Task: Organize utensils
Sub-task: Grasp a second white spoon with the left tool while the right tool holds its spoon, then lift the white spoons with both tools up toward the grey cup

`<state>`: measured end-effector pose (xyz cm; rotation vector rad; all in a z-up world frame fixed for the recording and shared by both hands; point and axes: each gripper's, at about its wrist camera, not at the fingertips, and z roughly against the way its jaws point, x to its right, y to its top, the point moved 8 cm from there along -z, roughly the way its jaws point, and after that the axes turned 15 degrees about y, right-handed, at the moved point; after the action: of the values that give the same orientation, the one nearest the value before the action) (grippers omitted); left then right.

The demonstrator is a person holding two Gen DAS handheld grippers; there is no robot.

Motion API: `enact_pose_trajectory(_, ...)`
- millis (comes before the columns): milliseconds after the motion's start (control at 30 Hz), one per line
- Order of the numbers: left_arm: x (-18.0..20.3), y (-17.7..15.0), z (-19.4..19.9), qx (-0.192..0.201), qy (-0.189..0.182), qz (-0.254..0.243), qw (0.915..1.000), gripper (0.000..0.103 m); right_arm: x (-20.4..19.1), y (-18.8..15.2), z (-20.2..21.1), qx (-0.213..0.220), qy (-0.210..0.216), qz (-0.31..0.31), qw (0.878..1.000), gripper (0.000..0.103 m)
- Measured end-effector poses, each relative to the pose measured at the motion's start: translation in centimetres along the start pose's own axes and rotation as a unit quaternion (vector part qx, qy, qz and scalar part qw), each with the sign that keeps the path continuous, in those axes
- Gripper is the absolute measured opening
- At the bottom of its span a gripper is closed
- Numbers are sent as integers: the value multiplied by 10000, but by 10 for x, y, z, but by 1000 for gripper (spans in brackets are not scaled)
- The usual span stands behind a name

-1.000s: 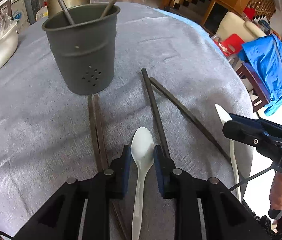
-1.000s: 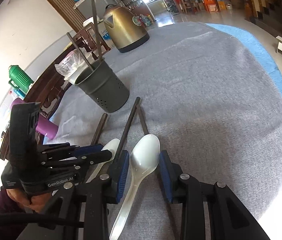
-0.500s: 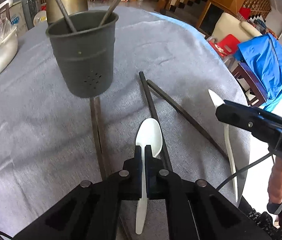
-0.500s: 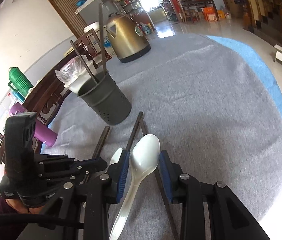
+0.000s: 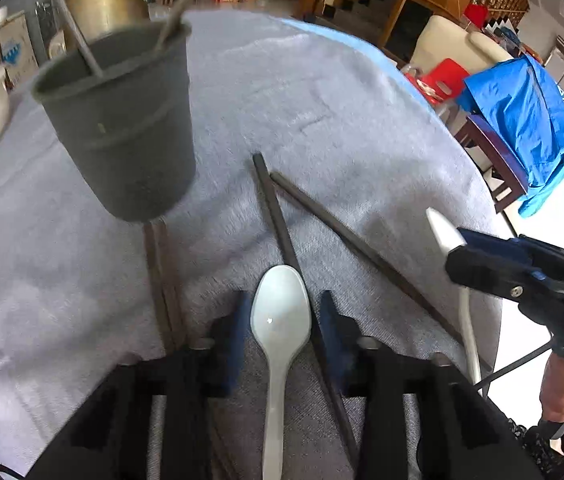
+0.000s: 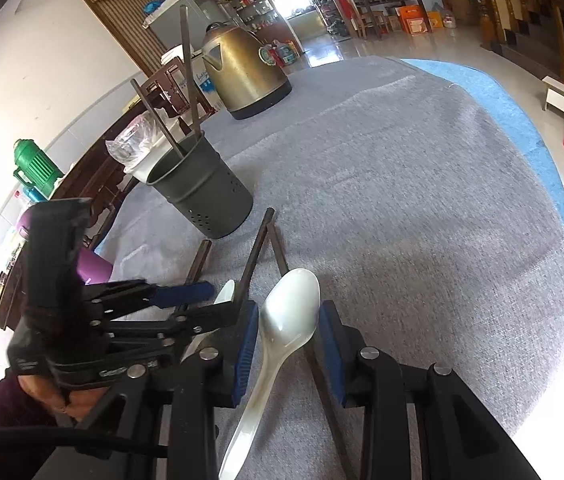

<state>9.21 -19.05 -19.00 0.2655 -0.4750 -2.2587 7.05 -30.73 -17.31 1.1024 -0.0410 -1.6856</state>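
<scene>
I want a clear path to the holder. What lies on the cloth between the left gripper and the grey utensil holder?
In the left wrist view, dark chopsticks lie between the left gripper and the utensil holder; the rest is bare grey cloth.

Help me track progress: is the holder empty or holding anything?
Not empty: two chopsticks stand in the holder, leaning against its rim. Its bottom is hidden, so anything smaller inside cannot be told.
</scene>
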Motion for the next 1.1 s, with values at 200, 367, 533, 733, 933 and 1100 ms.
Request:
enact_pose_trajectory(200,-10,-2,6,54,-89,182,9998,10,5,2,1,13,-50,-33,10000,33)
enact_pose_trajectory(367,-21,1,24,279,-86,418,9987,10,-3,4,2,50,-47,105,9999,33)
enact_pose_trajectory(533,-32,2,53,581,-237,702,9956,10,-8,4,-1,22,-76,152,9999,33)
enact_pose_trajectory(733,-50,19,102,1186,-503,1128,9852,10,-26,19,-1,100,-49,393,9992,33)
enact_pose_trajectory(933,-88,43,152,1883,-599,1700,9654,10,-58,53,-1,322,59,827,9960,33)
enact_pose_trajectory(1100,-125,70,181,2426,-549,2197,9433,10,-93,94,-2,715,285,1278,9888,33)
